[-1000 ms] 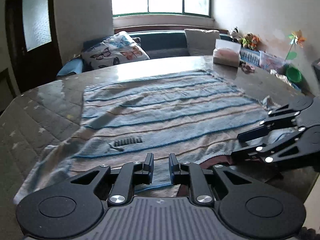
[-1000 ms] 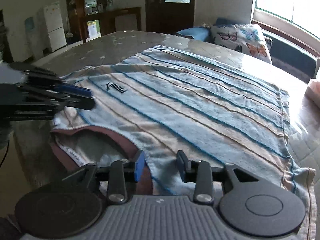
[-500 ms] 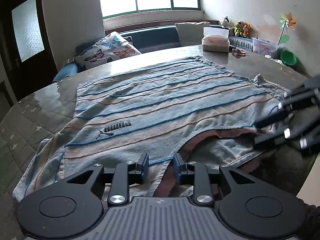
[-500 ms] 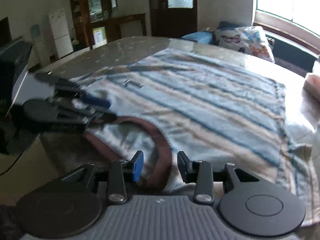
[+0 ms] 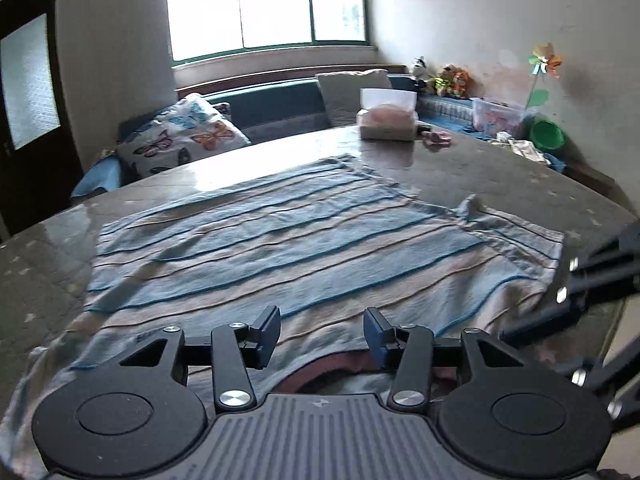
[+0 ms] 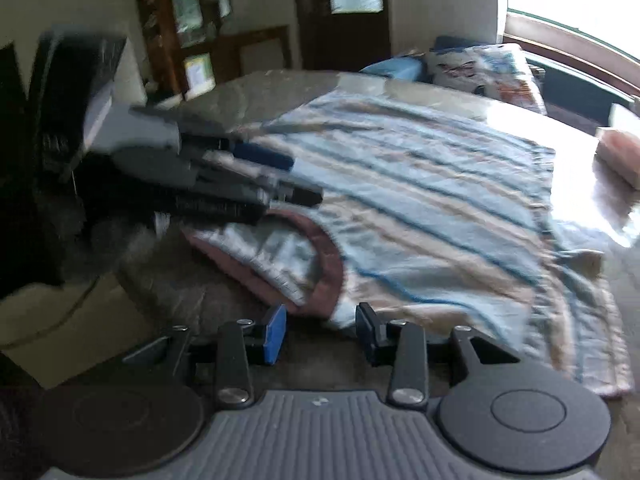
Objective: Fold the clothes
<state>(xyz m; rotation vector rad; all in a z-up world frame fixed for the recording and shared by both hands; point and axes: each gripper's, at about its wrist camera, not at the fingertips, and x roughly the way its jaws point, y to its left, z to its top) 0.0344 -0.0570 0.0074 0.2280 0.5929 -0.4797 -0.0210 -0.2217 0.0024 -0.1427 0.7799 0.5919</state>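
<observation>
Partly blurred in the right wrist view, the striped shirt (image 5: 304,248) lies flat on the table (image 5: 500,176), its brown collar (image 6: 326,264) at the near edge. Beyond the shirt, a tissue box (image 5: 387,120) shows white tissue; any print is unreadable. Left gripper (image 5: 322,330) hangs wide open over the collar, holding nothing. Right gripper (image 6: 320,330) is likewise open and empty, just before the collar.

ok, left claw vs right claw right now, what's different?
The left claw hovers over the striped blue and beige shirt, above its brown collar, while the right claw sits off the shirt's near edge, over the grey quilted table cover. The left view is sharp; the right view is motion-blurred. Both are open and hold nothing.
</observation>
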